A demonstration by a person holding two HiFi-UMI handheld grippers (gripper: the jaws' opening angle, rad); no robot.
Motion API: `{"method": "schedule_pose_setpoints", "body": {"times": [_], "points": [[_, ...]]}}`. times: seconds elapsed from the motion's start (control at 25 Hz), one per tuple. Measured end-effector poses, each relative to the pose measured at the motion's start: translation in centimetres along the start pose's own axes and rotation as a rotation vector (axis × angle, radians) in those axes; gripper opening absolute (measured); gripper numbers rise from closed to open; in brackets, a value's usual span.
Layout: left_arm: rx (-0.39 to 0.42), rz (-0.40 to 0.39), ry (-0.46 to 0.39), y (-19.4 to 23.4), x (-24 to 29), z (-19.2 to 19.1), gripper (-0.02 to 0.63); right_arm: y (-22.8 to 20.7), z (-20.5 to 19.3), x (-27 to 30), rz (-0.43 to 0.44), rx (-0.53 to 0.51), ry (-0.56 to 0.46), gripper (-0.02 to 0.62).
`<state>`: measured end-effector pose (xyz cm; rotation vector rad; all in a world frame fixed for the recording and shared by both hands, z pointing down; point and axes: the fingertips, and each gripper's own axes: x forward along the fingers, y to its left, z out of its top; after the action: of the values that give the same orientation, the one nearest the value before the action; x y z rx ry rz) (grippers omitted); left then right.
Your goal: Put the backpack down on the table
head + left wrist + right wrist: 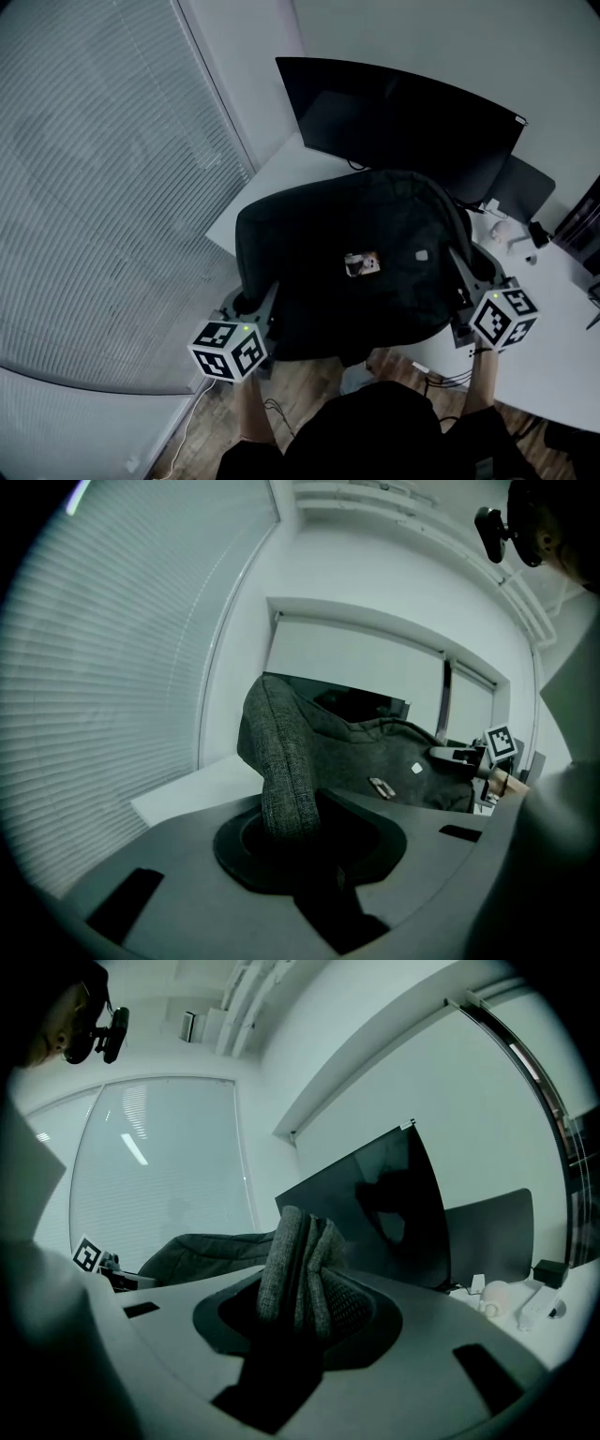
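A dark grey backpack (pixel 356 262) hangs flat between my two grippers, above the near corner of the white table (pixel 272 178). Its near edge sticks out past the table over the floor. I cannot tell whether it rests on the tabletop. My left gripper (pixel 258 302) is shut on a fold of the backpack's left edge, and the left gripper view shows that grey fabric (pixel 286 780) pinched in my left gripper (pixel 286 829). My right gripper (pixel 461 274) is shut on the right edge. There, bunched fabric and mesh (pixel 302 1260) fill my right gripper (pixel 300 1302).
A large dark monitor (pixel 403 117) stands on the table just behind the backpack, with a second dark panel (pixel 525 186) to its right. Small white items (pixel 506 232) lie at the right. Window blinds (pixel 94 187) fill the left side. Cables trail over the wooden floor (pixel 309 384).
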<state>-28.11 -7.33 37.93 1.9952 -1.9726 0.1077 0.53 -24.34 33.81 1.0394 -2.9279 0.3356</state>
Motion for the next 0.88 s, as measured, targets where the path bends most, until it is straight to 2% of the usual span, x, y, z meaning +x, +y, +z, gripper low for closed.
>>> {"method": "schedule_pose_setpoints", "body": {"times": [0.4,0.88], "points": [[0.004,-0.069,0.058,2.8,6.6,-0.5,0.081,-2.9,-2.3,3.8,-0.071,0.039,0.019,0.132],[-0.001,-0.153,0.179,5.5,13.7,0.3,0.081,-5.6,-3.5,7.6,-0.172,0.101,0.084,0.132]]}}
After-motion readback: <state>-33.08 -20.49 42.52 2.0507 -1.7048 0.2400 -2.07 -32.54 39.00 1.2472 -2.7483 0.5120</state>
